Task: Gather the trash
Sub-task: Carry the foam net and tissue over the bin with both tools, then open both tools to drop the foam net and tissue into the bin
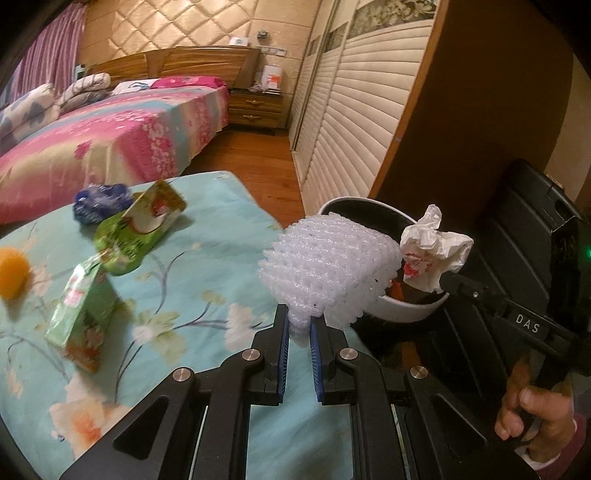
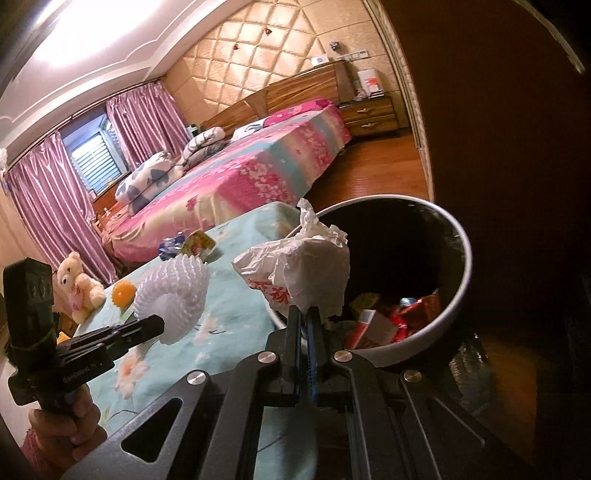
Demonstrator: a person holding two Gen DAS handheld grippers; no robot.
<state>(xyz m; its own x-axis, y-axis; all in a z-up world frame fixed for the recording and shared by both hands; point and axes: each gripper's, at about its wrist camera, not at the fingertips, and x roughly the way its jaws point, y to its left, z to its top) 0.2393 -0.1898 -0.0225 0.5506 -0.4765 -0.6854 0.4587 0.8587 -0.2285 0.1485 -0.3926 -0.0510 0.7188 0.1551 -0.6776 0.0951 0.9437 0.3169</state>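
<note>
Left gripper [image 1: 300, 325] clamps foam net [image 1: 328, 266]; right gripper [image 2: 306, 317] clamps tissue [image 2: 295, 273]. Bin [image 2: 461, 266] holds wrappers; cartons [image 1: 140, 229] remain.

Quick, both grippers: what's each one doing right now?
Left gripper: closed on the white foam net.
Right gripper: closed on the crumpled paper wad, by the trash bin.

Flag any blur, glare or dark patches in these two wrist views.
Left wrist view: the green snack cartons and the orange ball are motion-smeared, while the white foam fruit net stays sharp. Right wrist view: the ceiling light is blown out, and the right side beyond the white round trash bin is near black.
</note>
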